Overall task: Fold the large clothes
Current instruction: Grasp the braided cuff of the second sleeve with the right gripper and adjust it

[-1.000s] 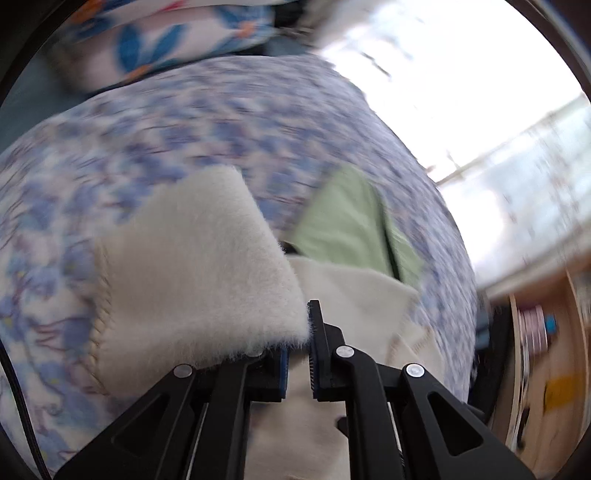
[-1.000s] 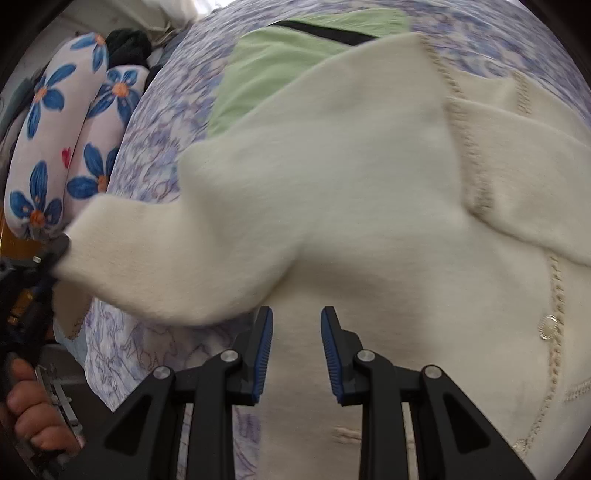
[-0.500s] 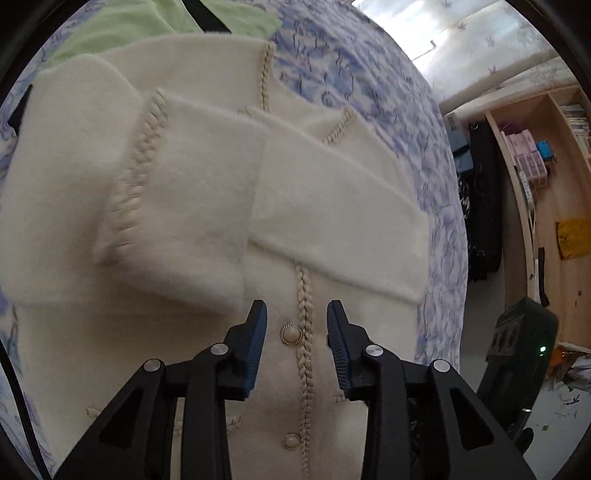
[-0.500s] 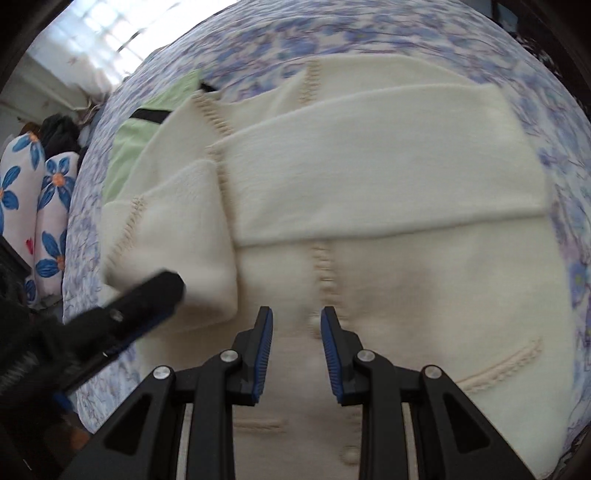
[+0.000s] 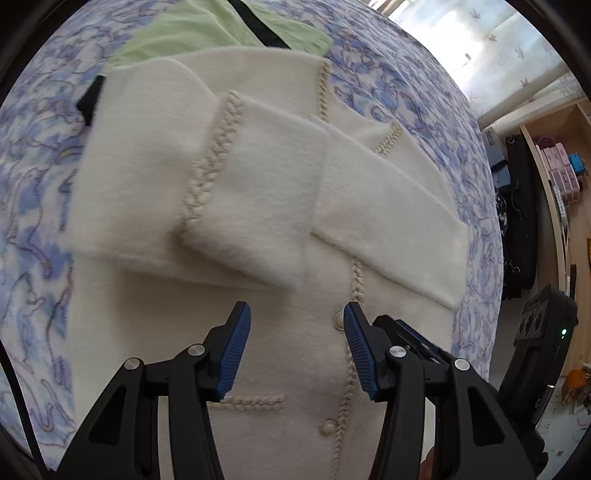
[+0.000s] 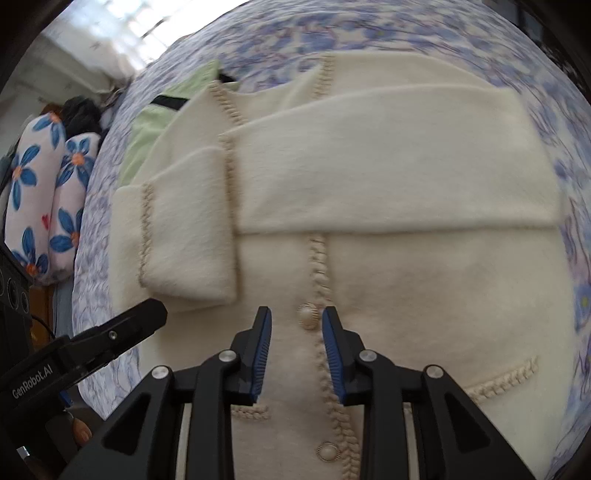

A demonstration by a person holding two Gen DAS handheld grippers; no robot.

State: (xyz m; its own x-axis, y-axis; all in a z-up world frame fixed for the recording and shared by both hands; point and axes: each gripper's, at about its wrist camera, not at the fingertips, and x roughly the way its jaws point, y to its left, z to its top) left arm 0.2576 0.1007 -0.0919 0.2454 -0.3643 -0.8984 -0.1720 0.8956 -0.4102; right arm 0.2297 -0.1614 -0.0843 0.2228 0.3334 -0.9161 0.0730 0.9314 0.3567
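The left gripper point(image 5: 296, 334) hangs over the lower front of a cream cardigan point(image 5: 258, 206), its blue-padded jaws spread wide with nothing between them. Just past its right fingertip sits a round button point(image 5: 338, 318) on the braided front edge. The right gripper point(image 6: 296, 334) hovers over the same stretch of the garment, jaws parted with a narrower gap and also holding nothing; a button point(image 6: 307, 316) shows in the gap between its fingertips, on the fabric below. In the right wrist view the left gripper's black finger reaches in from the lower left, its tip over the cardigan's edge.

The cardigan lies flat, front up, on a bed sheet point(image 5: 399, 92) printed with blue and purple flowers. Both sleeves are folded across the chest: one sleeve point(image 6: 399, 162) runs across the body in a broad band, and the cuff of the other sleeve point(image 6: 184, 236) lies over the first one's end, its braided trim showing. Two braided pocket trims and a second button point(image 6: 327, 451) sit lower down, nearer the grippers.

Beyond the collar, a light green garment point(image 5: 207, 29) with a black strip pokes out from under the cardigan. Two pillows point(image 6: 44, 192) with large blue flowers lie past the bed's far side. A wooden shelf point(image 5: 554, 177) with pink boxes stands to the right of the bed.
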